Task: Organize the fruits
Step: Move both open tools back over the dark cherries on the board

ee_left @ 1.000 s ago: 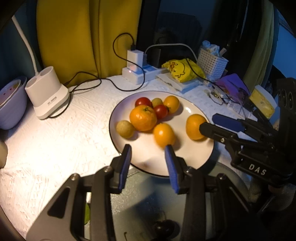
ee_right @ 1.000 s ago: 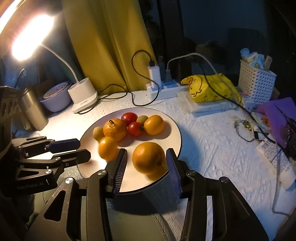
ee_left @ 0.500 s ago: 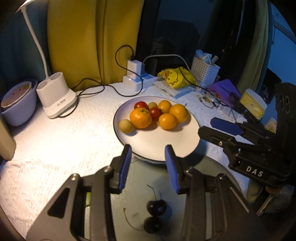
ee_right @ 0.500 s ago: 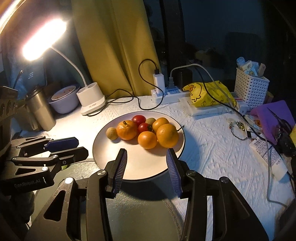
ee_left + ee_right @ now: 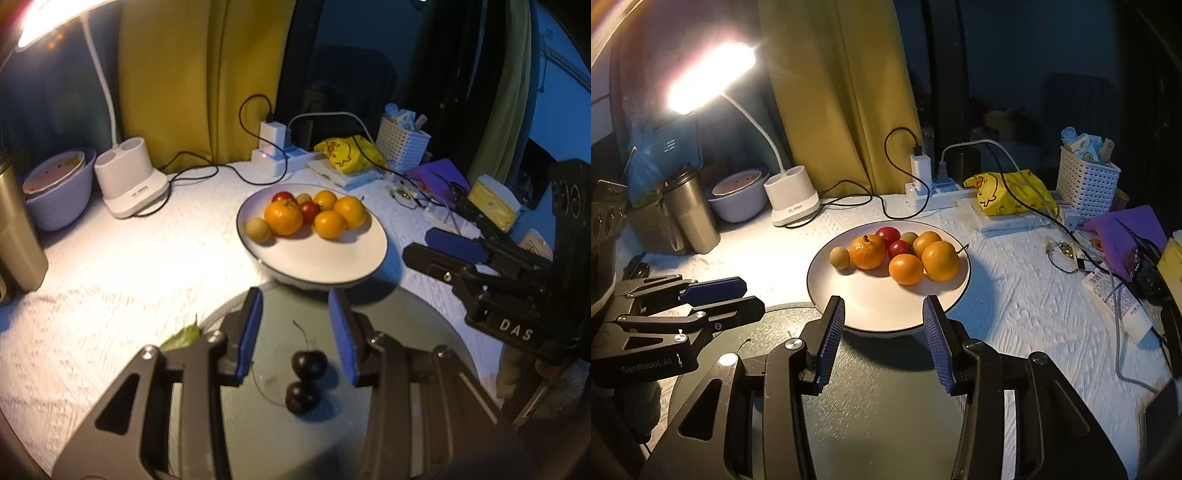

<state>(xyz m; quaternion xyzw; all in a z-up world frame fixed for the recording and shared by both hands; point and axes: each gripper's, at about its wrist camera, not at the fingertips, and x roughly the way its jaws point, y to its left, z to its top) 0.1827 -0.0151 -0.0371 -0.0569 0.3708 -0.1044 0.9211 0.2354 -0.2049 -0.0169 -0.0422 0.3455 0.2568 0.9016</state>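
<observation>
Now both grippers are backing off | left gripper (image 5: 295,332) spread, empty, hanging over cherries (image 5: 306,380) on dark plate (image 5: 406,369) | right gripper (image 5: 884,339) spread, empty | oranges (image 5: 923,260) regrouped at white plate's (image 5: 886,314) far edge | cherries probably next.

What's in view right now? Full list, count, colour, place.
Round white plate: 1, centre of table.
Oranges: 4, orange, clustered on plate.
Cherry tomatoes: 2, red, back of cluster.
Small brownish round fruits: 2, one at plate's left edge, one at back.
Dark cherries: 2, near-black, stemmed, on dark round tray in front of plate.
Green leaf: 1, tray's left edge.
White desk lamp: 1, lit, back left.
Lilac bowl: 1, beside lamp.
Steel tumbler: 1, far left.
White basket: 1, back right.
Yellow duck-print bag: 1, back.
Left tongs: open, over cherries.
Right tongs: open, empty.
</observation>
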